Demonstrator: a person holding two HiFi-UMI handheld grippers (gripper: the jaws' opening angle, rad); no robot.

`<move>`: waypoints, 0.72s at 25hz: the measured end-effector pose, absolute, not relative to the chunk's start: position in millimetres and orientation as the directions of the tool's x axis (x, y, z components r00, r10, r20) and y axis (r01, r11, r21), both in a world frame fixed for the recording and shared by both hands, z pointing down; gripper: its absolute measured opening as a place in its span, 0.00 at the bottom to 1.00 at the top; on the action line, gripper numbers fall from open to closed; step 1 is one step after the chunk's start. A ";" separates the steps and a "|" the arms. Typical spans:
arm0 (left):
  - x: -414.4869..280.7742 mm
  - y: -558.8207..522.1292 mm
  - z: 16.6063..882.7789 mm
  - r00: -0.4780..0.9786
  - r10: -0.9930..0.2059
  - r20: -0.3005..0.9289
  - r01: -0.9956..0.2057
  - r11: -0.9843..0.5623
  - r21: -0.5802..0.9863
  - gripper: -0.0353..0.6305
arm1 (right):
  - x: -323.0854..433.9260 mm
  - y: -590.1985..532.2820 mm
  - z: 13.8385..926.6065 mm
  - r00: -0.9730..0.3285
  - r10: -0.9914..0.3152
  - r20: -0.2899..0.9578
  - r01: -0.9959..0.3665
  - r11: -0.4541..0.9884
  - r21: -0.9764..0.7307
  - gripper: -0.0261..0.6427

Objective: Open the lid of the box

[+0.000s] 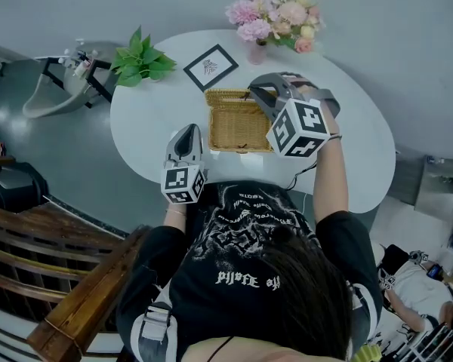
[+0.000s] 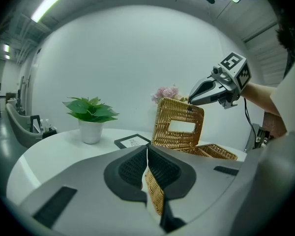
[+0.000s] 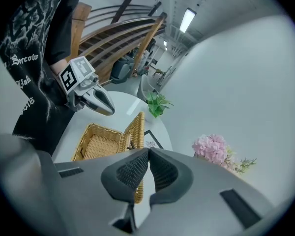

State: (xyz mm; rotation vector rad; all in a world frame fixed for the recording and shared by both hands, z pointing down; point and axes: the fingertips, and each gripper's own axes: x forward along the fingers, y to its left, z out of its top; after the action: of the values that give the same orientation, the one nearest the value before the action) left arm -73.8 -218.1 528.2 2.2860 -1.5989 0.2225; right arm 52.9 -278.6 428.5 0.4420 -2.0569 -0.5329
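A wicker box [image 1: 238, 130] stands open in the middle of the round white table [image 1: 147, 119]. Its lid [image 1: 228, 95] is raised upright along the far side, also seen as the lid [image 2: 179, 124] and edge-on as the lid [image 3: 136, 132]. My right gripper [image 1: 255, 89] is shut, its tips against the lid's upper right corner, the right gripper [image 2: 191, 101] showing there too. My left gripper [image 1: 187, 133] is shut just left of the box's front corner. Wicker shows through the gap under each pair of pads, with none seen between the tips.
Behind the box lie a framed picture [image 1: 211, 67], a potted plant [image 1: 140, 57] and a vase of pink flowers [image 1: 275, 17]. A wooden railing [image 1: 68, 277] runs at lower left. Another person [image 1: 423, 285] is low at the right.
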 end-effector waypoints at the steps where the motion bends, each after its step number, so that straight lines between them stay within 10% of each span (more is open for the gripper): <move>1: -73.5 -218.1 528.0 0.355 -0.879 0.319 -0.933 -0.309 0.187 0.09 | 52.6 -279.1 427.8 -0.502 -0.504 0.703 -0.102 0.841 0.531 0.09; 18: -70.3 -222.2 533.2 0.359 -0.869 0.340 -0.932 -0.314 0.183 0.09 | 53.0 -313.9 436.7 -0.480 -0.526 0.702 -0.127 0.833 0.538 0.09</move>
State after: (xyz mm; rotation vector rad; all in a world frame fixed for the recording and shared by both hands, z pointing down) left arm -70.3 -222.2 533.2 2.2822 -1.5836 0.2526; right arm 53.0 -313.9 436.7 0.4797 -2.0418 -0.5198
